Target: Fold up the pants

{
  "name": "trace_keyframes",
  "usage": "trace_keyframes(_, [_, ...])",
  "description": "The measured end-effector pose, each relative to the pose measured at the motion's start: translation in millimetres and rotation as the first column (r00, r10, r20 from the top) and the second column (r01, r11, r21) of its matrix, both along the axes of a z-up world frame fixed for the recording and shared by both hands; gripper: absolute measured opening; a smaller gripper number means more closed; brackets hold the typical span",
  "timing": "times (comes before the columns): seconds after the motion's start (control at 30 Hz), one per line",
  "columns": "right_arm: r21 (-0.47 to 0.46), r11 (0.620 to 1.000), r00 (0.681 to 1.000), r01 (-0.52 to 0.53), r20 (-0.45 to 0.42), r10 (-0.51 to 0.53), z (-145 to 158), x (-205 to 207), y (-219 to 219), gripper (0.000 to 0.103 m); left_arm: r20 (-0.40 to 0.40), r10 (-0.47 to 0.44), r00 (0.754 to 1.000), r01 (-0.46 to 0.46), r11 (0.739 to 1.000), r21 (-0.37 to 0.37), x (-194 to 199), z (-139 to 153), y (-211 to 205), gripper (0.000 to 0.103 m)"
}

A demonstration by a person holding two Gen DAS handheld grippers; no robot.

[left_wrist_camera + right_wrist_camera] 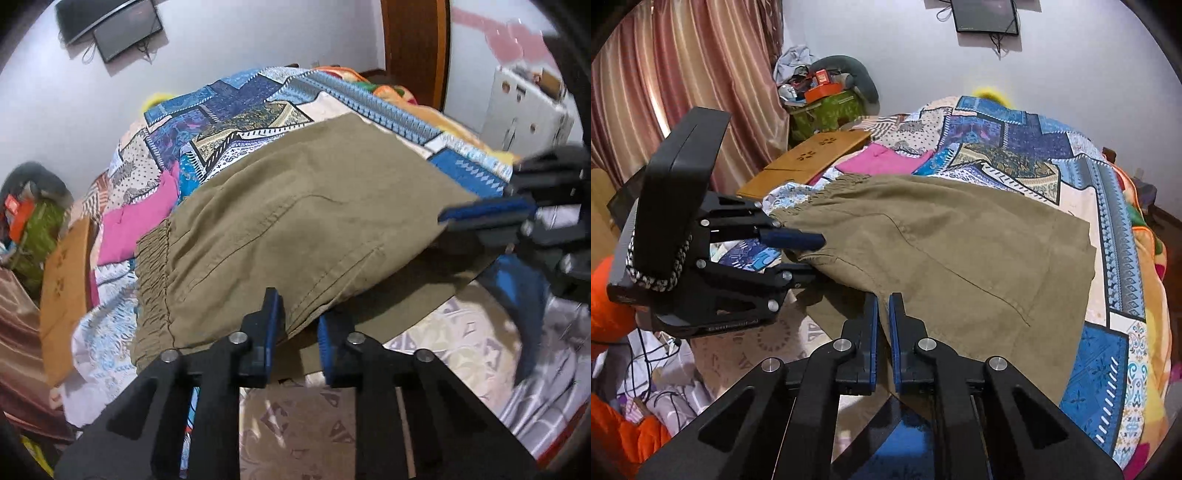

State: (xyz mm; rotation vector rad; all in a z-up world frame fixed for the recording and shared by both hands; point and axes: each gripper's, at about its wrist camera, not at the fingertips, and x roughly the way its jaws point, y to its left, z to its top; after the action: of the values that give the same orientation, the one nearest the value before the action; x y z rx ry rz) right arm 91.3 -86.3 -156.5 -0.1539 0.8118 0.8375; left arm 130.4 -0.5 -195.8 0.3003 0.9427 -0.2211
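Note:
Olive-green pants (pixel 295 221) with an elastic waistband (pixel 151 280) lie on a patchwork bedspread (pixel 236 110). Their near edge is lifted off the bed. My left gripper (pixel 301 325) has the fabric edge between its blue pads, with a gap still between the jaws. It also shows in the right wrist view (pixel 809 254), at the waistband end. My right gripper (pixel 883 317) is shut on the pants' near edge (pixel 960 258). It shows in the left wrist view (pixel 476 218), pinching the fabric at the right.
A pink cloth (pixel 136 225) and a wooden lap tray (pixel 62 288) lie to the left of the pants. Curtains (pixel 683 74) hang at the left. A cluttered green box (pixel 827 107) stands by the wall. A doorway (pixel 417 44) is at the back.

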Motion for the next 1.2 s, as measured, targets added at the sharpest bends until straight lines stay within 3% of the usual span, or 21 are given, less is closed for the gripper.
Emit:
trace_keyframes(0.13, [-0.02, 1.0, 1.0, -0.025, -0.003, 0.025, -4, -7, 4, 0.005, -0.057, 0.023, 0.998, -0.029, 0.993, -0.116, -6, -2, 13, 0.016])
trace_keyframes(0.37, [-0.061, 0.998, 0.998, -0.022, -0.064, 0.018, -20, -12, 7, 0.01, -0.097, 0.048, 0.994, -0.065, 0.981, -0.184, -17, -8, 22, 0.018])
trace_keyframes(0.47, [-0.064, 0.998, 0.997, 0.014, -0.074, -0.019, -15, -12, 0, 0.027, -0.122, 0.053, 0.991, -0.084, 0.96, -0.267, -19, 1, 36, 0.019])
trace_keyframes(0.53, [-0.05, 0.996, 0.996, 0.071, -0.054, -0.074, -6, -12, -10, 0.046, -0.137, 0.052, 0.989, -0.092, 0.947, -0.308, -21, 8, 47, 0.027])
trace_keyframes(0.6, [-0.027, 0.991, 0.991, 0.128, -0.038, -0.129, 3, -11, -23, 0.051, -0.098, 0.101, 0.99, -0.126, 0.947, -0.297, -25, 18, 61, 0.04])
trace_keyframes(0.63, [-0.015, 0.988, 0.988, 0.151, -0.036, -0.152, 6, -11, -29, 0.051, -0.069, 0.138, 0.988, -0.152, 0.946, -0.286, -26, 24, 71, 0.047])
trace_keyframes(0.77, [0.01, 0.958, 0.957, 0.286, -0.048, -0.285, 15, -5, -62, 0.051, -0.03, 0.263, 0.964, -0.261, 0.927, -0.269, -21, 36, 112, 0.055])
trace_keyframes(0.83, [0.007, 0.941, 0.94, 0.338, -0.061, -0.337, 13, -3, -74, 0.051, -0.04, 0.33, 0.943, -0.328, 0.906, -0.269, -11, 34, 134, 0.06])
trace_keyframes(0.9, [0.0, 0.923, 0.92, 0.385, -0.081, -0.383, 8, -2, -84, 0.051, -0.076, 0.363, 0.929, -0.369, 0.883, -0.29, -3, 26, 151, 0.06])
trace_keyframes(1.07, [-0.027, 0.891, 0.878, 0.453, -0.163, -0.451, -11, 1, -96, 0.051, -0.235, 0.334, 0.913, -0.402, 0.837, -0.372, 15, -15, 161, 0.059])
trace_keyframes(1.2, [-0.079, 0.89, 0.864, 0.449, -0.214, -0.455, -35, 0, -93, 0.051, -0.257, 0.31, 0.915, -0.397, 0.803, -0.445, 10, -30, 156, 0.042])
